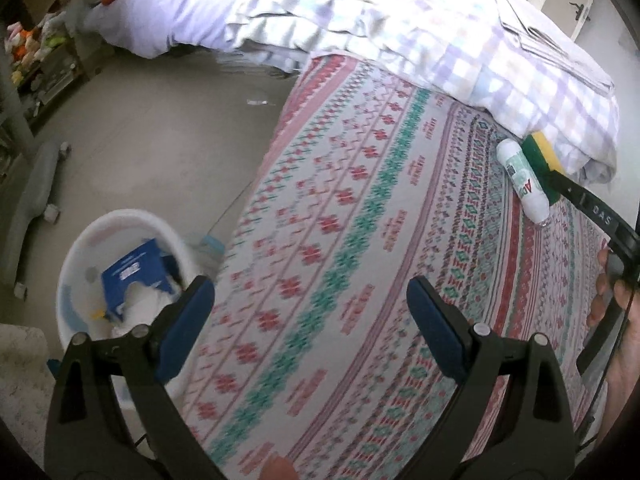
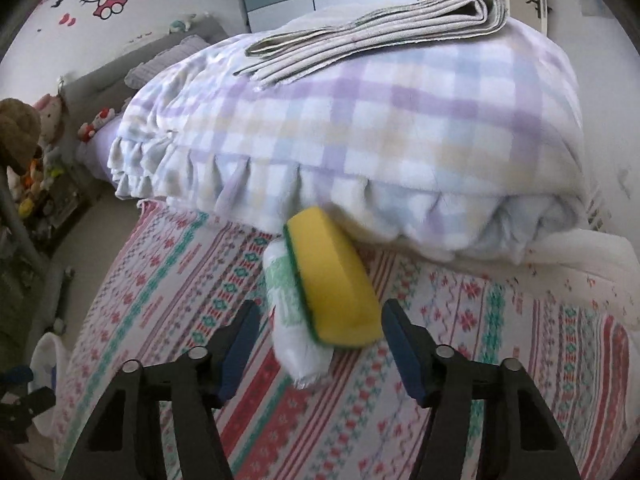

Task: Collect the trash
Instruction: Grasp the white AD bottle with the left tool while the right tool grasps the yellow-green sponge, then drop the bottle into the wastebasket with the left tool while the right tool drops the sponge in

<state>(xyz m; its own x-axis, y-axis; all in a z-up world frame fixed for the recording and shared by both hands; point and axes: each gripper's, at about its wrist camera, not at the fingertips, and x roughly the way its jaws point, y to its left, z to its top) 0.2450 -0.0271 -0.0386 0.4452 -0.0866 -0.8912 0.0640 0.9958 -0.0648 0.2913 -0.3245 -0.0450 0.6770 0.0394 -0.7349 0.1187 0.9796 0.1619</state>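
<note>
Tongs of right gripper apart, closed on nothing, angled down toward sponge and wrapped packet lying side by side, touching, on patterned sheet against plaid quilt. Best centred on one item, packet probably, before squeezing, keeping quilt frill clear. Left gripper likewise spread, empty, tilted steeply over bed edge, beside white bin on floor with blue box inside.

Soft foam sponge, crinkly plastic-wrapped roll, matt printed cloth bedsheet, smooth plastic bin.
</note>
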